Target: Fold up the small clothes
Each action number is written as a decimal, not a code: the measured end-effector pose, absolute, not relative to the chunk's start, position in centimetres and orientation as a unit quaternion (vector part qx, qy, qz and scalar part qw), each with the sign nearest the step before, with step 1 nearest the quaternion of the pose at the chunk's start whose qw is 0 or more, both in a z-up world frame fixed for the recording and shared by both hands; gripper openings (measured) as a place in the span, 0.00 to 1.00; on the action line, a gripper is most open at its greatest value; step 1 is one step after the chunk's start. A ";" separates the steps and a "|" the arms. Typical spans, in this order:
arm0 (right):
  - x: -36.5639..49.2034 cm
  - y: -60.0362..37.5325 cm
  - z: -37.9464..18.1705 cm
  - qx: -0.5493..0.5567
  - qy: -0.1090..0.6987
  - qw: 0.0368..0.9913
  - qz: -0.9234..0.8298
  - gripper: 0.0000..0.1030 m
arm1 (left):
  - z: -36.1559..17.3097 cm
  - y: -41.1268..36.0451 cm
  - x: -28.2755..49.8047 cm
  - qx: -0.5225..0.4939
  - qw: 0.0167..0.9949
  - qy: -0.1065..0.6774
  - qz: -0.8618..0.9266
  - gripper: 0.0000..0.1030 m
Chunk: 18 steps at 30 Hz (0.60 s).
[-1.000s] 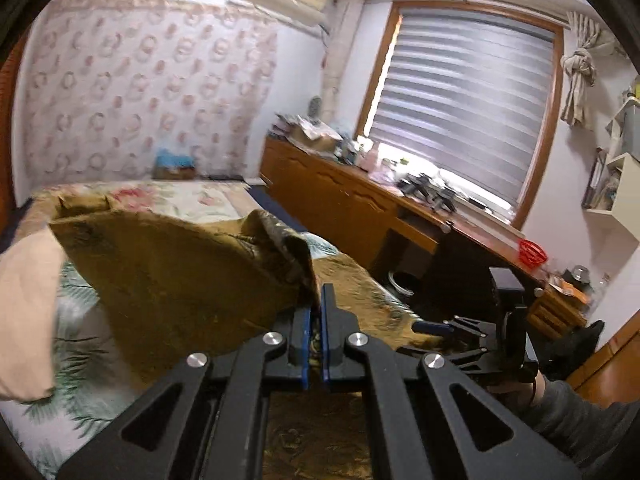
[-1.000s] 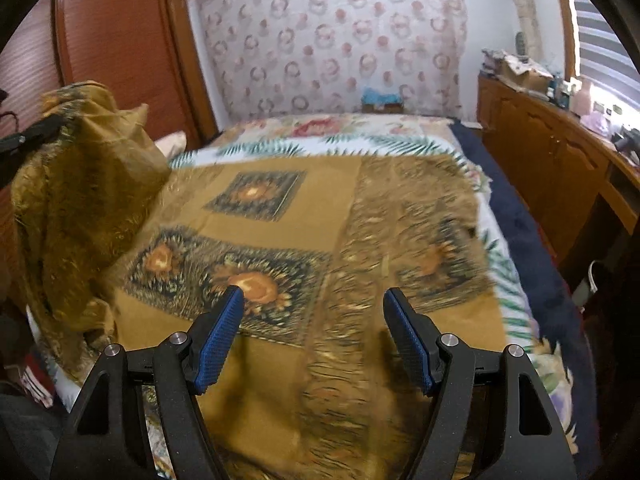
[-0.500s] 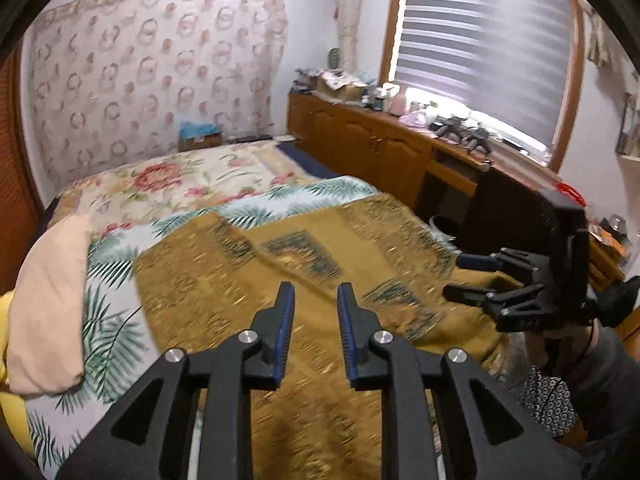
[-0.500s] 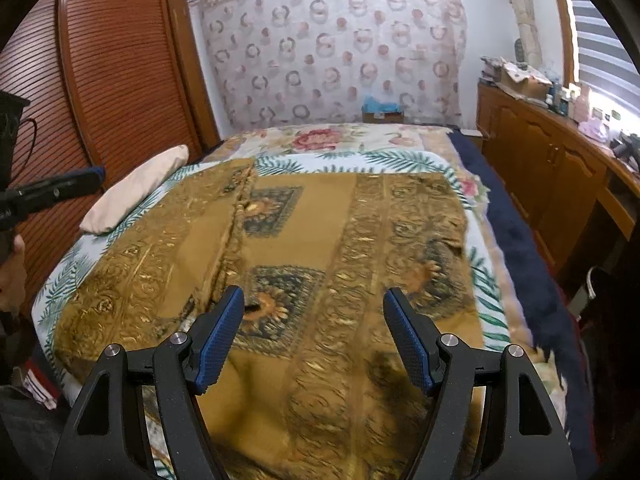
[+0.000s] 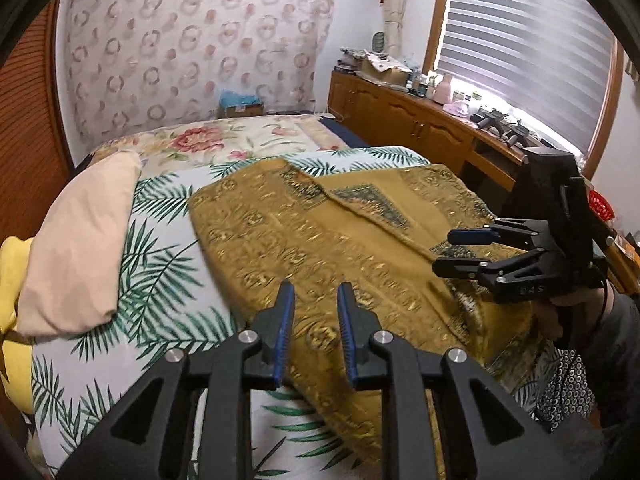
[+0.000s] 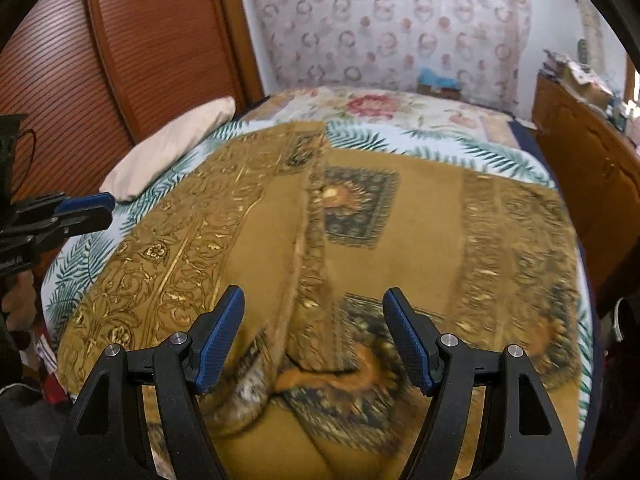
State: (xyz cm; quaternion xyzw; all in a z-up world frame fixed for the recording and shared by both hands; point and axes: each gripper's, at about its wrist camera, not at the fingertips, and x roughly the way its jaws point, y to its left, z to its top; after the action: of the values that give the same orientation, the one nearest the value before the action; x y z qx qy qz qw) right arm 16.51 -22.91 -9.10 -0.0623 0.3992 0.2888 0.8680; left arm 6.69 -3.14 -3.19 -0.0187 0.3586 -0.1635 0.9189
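The bed point(image 6: 472, 120) is giving open room far and left, but the cloth point(image 6: 248, 240), lying across it with its left part folded over, is overhanging the near edge and risking sliding off, while the right gripper point(image 6: 312, 334), jaws wide and empty, and the left gripper point(image 5: 312, 332), jaws narrow and empty, are hovering above it.

- I see one cloth point(image 5: 320, 240), mustard-gold with a woven gold scroll pattern and dark medallion panels with orange centres.
- It lies spread on the bed, covering most of the near half over the palm-leaf sheet.
- Its left side is folded over onto the middle; the folded edge point(image 6: 308, 216) runs from the far end toward me.
- At the near end that flap is bunched and rumpled, showing a paler underside.
- The near right part drapes over the bed's edge.
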 end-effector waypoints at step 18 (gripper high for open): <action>17.1 -20.2 -10.9 -0.089 0.425 0.842 0.320 0.14 | -4.7 -1.8 6.4 -0.035 0.918 0.365 -0.153 0.19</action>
State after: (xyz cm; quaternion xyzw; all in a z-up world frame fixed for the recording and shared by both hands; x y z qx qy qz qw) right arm 17.11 -20.22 -10.93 -0.0890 0.4247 0.3200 0.8422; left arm 6.42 -1.83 -4.69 -0.0353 0.3653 -0.1526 0.9176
